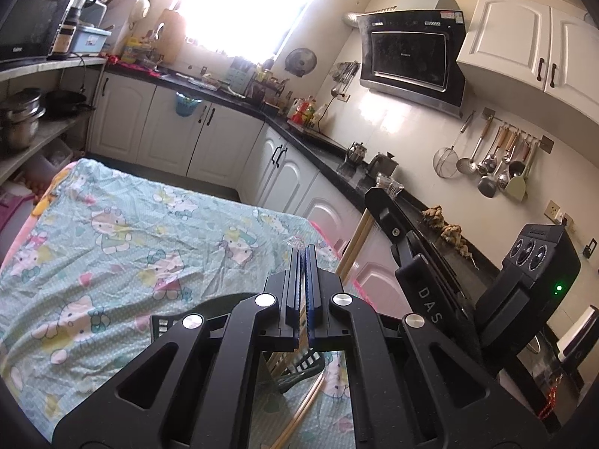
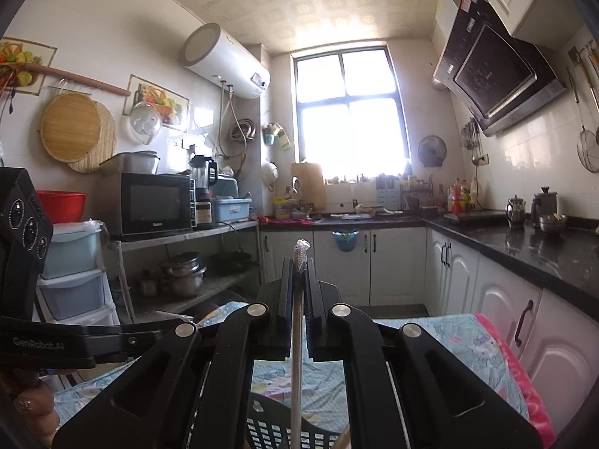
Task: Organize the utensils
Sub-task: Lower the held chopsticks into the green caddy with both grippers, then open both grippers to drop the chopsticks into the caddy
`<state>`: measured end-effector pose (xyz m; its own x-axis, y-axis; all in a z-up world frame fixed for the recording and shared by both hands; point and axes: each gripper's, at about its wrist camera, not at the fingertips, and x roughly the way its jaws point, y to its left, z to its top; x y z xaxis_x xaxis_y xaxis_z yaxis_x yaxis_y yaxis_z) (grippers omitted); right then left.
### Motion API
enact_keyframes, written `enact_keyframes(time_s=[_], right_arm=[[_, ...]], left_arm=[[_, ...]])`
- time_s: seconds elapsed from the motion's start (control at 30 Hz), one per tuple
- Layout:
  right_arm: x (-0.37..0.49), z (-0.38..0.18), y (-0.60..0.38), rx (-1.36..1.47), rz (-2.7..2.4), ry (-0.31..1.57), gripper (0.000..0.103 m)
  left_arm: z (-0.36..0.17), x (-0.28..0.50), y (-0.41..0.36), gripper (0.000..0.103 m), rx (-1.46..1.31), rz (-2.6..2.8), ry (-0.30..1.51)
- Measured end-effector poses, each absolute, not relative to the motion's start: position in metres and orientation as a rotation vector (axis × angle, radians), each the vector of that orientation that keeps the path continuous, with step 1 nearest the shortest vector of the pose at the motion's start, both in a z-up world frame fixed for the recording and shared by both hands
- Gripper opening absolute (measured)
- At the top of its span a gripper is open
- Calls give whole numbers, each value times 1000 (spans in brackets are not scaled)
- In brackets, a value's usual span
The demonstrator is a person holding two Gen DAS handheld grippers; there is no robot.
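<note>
A narrow kitchen with white tiled walls is lit by a bright window (image 2: 350, 108) in the far wall, its glare washing out the panes. White cabinets (image 2: 397, 258) under a black countertop (image 2: 531, 247) run below the window and along one side, beneath a slanted black range hood (image 2: 498, 71); opposite, open shelves carry a microwave (image 2: 149, 204) below a white water heater (image 2: 224, 61). Nearest stands a table under a pale green cartoon-print cloth (image 1: 123, 232).

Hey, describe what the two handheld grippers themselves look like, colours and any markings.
Both grippers, left gripper and right gripper, are matte black plastic, with angular linkage arms and round silver pivot bolts. The left's fingers have blue ridged pads. White lettering marks their bodies, and one housing shows a green light.
</note>
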<state>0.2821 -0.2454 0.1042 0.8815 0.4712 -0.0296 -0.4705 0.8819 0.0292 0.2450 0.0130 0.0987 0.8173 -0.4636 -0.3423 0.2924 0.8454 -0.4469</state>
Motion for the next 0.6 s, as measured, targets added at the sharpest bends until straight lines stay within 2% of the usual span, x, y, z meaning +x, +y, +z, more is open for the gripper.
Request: enact_keyframes(time_s=[0.27, 0.33, 0.43, 0.5, 0.6], right_arm=[[289, 81, -243, 24, 476, 142, 8], [288, 77, -243, 25, 474, 160, 18], [285, 75, -245, 32, 479, 185, 26], [284, 75, -247, 34, 483, 204, 30], [279, 75, -254, 52, 484, 219, 37]], left_arm=[[86, 246, 17, 1, -400, -406, 498], [84, 246, 19, 1, -405, -400, 506], [81, 245, 21, 1, -409, -388, 515], [80, 243, 23, 5, -411, -379, 518], [81, 239, 24, 20, -409, -373, 510]])
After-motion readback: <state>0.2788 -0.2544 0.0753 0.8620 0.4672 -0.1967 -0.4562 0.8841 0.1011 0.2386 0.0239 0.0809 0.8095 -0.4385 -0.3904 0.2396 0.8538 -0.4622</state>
